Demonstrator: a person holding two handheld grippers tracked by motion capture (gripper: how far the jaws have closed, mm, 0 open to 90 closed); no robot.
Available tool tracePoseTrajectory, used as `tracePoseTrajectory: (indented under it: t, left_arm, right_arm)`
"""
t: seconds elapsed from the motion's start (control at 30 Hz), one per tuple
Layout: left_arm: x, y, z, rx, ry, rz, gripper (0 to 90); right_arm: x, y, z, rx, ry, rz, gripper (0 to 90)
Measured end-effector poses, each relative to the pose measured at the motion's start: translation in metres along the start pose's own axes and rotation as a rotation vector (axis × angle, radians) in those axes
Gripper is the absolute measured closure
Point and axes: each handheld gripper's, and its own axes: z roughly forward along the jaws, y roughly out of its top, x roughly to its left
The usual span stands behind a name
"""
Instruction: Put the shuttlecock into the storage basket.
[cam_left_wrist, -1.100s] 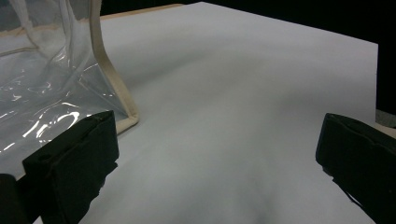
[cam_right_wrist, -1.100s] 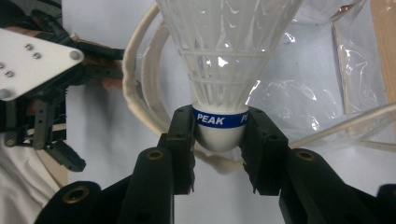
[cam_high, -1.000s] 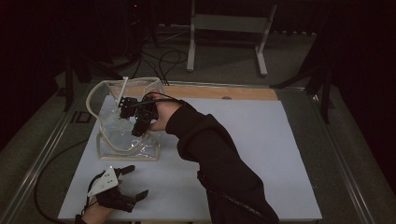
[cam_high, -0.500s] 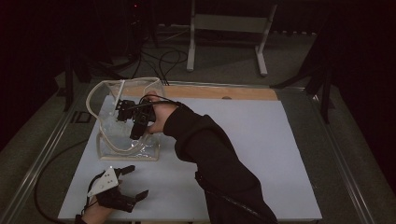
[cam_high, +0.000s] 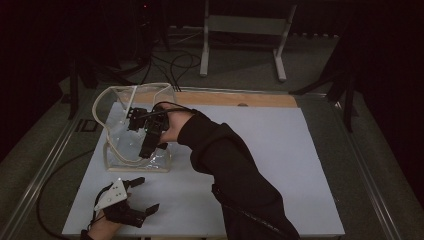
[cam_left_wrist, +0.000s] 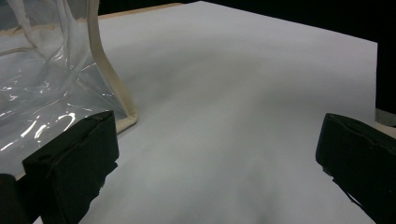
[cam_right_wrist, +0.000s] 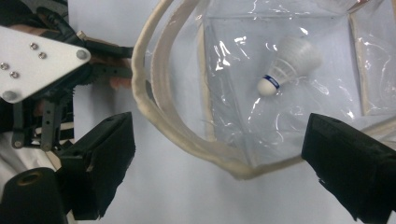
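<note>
A white shuttlecock (cam_right_wrist: 288, 65) lay inside the clear bag (cam_right_wrist: 280, 116), upper right of the right gripper view, beyond the right gripper (cam_right_wrist: 219, 154). Its jaws, just opened, stood released and empty. Its cork tip carried a blue band.

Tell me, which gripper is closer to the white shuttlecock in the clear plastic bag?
Right. The right gripper hangs above the bag's mouth, jaws open over the white shuttlecock. The left gripper rests on the table in front of the clear plastic bag.

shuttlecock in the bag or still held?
In the bag. The shuttlecock lies on the clear bag's floor; the right hand-held gripper has just opened, nothing between its jaws.
</note>
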Motion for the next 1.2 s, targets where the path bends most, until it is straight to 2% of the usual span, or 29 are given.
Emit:
tracePoseTrajectory:
  t: [0.2, 0.37, 0.6, 0.9, 1.2]
  left_arm:
    - [0.000, 0.000, 0.000, 0.001, 0.000, 0.000, 0.5]
    - [0.000, 0.000, 0.001, 0.002, -0.001, -0.002, 0.5]
    - [0.000, 0.000, 0.001, 0.003, 0.001, 0.000, 0.5]
    - [0.000, 0.000, 0.002, 0.009, 0.004, 0.003, 0.5]
    - [0.000, 0.000, 0.002, 0.011, 0.005, 0.004, 0.5]
  right_arm:
    - [0.003, -0.001, -0.003, -0.001, -0.025, -0.007, 8.8]
    - [0.006, -0.003, -0.008, -0.014, -0.018, -0.026, 8.2]
    - [0.006, -0.010, -0.012, -0.024, -0.021, -0.015, 8.2]
    - [0.002, -0.031, -0.024, -0.060, -0.040, 0.003, 8.2]
    - [-0.008, -0.061, -0.029, -0.079, -0.063, 0.051, 8.2]
